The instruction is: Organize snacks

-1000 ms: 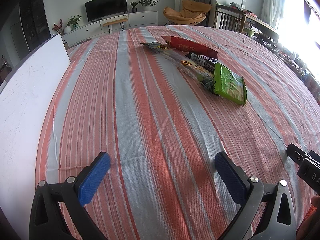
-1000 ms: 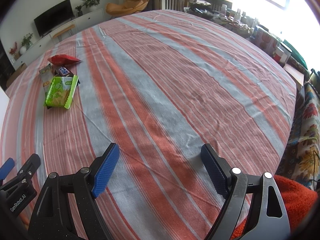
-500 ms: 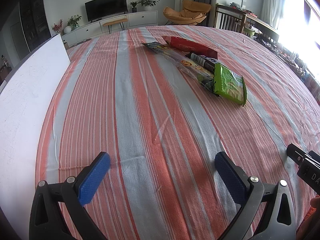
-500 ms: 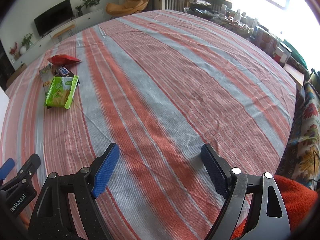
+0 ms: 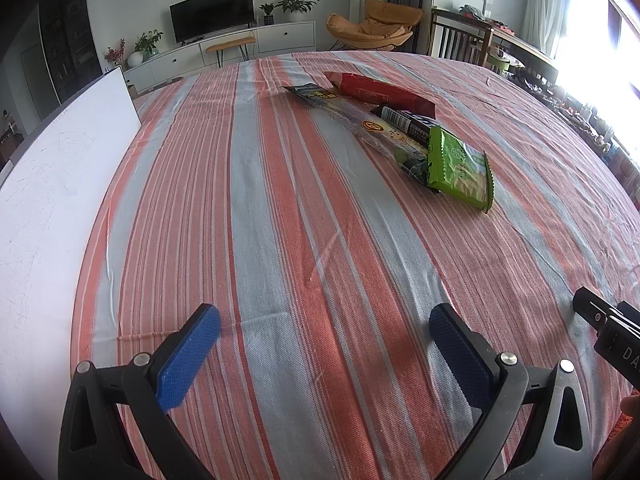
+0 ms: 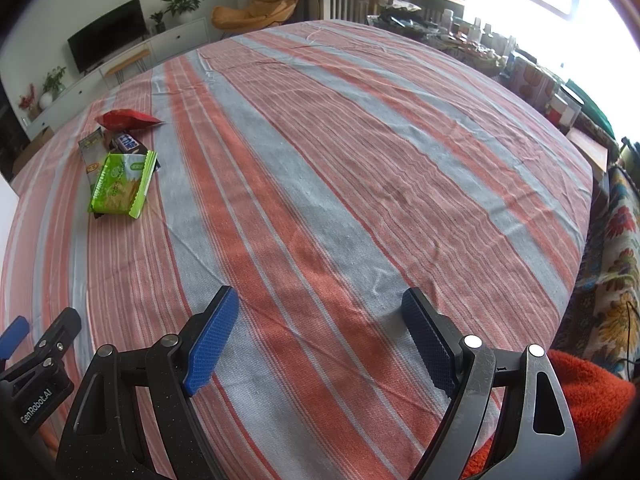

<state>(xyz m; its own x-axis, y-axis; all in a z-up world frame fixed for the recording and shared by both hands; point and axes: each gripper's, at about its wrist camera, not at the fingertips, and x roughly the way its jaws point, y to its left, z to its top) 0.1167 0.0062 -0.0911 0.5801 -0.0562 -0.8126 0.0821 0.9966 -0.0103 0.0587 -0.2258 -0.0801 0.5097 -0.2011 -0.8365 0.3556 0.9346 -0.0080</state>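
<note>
Fingers, left gripper (image 5: 324, 344): spread wide, nothing between them, low in the left wrist frame over bare striped cloth.
Fingers, right gripper (image 6: 320, 340): likewise spread wide and empty, bottom centre of the right wrist frame.

Desk (image 5: 248, 200): covered in an orange, grey and white striped cloth; a white board (image 5: 52, 184) lies along its left edge in the left wrist frame.

Snacks, one loose overlapping heap, upper right of centre in the left wrist frame, upper left in the right wrist frame, well apart from both grippers:
- green packet (image 5: 460, 166), nearest, lying on the ends of the others;
- long yellowish packet (image 5: 352, 118), running diagonally;
- dark bar (image 5: 404, 122), beside it;
- red packet (image 5: 376, 92), farthest.

Progress, by judgement: not begun. No item is lifted, separated or lined up; all four remain to be picked out and arranged. No container for them is in view.
</note>
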